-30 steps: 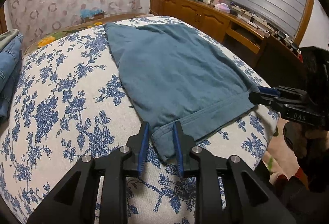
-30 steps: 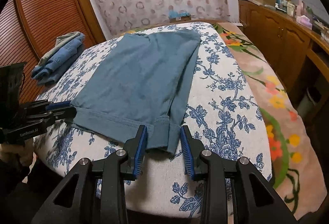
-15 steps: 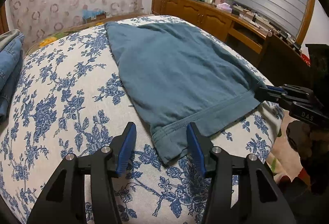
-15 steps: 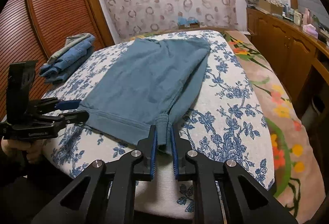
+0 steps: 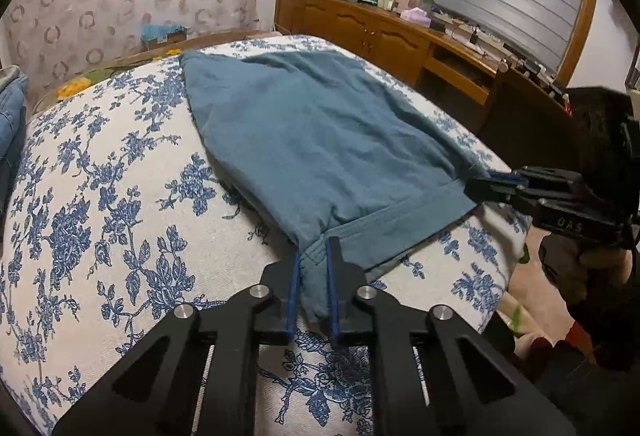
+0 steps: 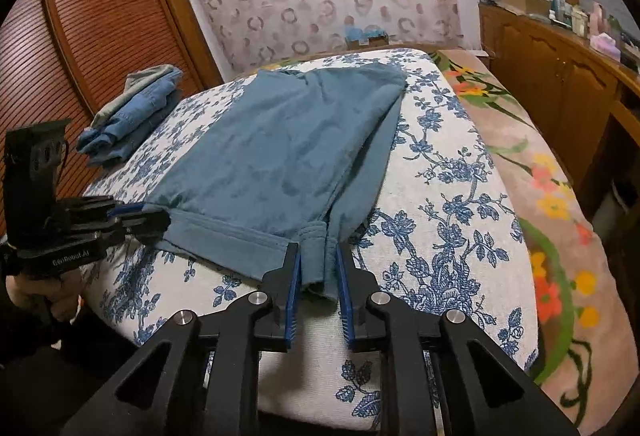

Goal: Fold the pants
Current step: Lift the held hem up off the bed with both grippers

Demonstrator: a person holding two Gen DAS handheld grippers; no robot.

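The pants [image 5: 320,152], teal and already doubled leg over leg, lie flat along the middle of the floral bed [image 5: 100,204], with the hem band at the near edge and the far end toward the wall. We hold both near corners of that band. In the left wrist view the left gripper [image 5: 311,284] has its blue pads [image 5: 294,288] pressed against the bunched corner cloth; half a second ago these jaws stood wide on either side of the corner, so the clench is new. In the right wrist view the right gripper [image 6: 318,282] straddles the opposite corner, where the side seam meets the band. Its jaws are a little wider than half a second ago, when they looked pinched tight, and whether the pads still bite the cloth we cannot tell. Seen from the left wrist, the same gripper [image 5: 486,186] meets the band's end with its tips close together. The band runs nearly straight between the two grippers. We judge that the grasp phase is ending: with both corners secured, the next move would carry the hem toward the far end to halve the length. A loose right grip would let that corner drop. A stack of jeans [image 6: 128,120] lies well apart at the bed's left side.
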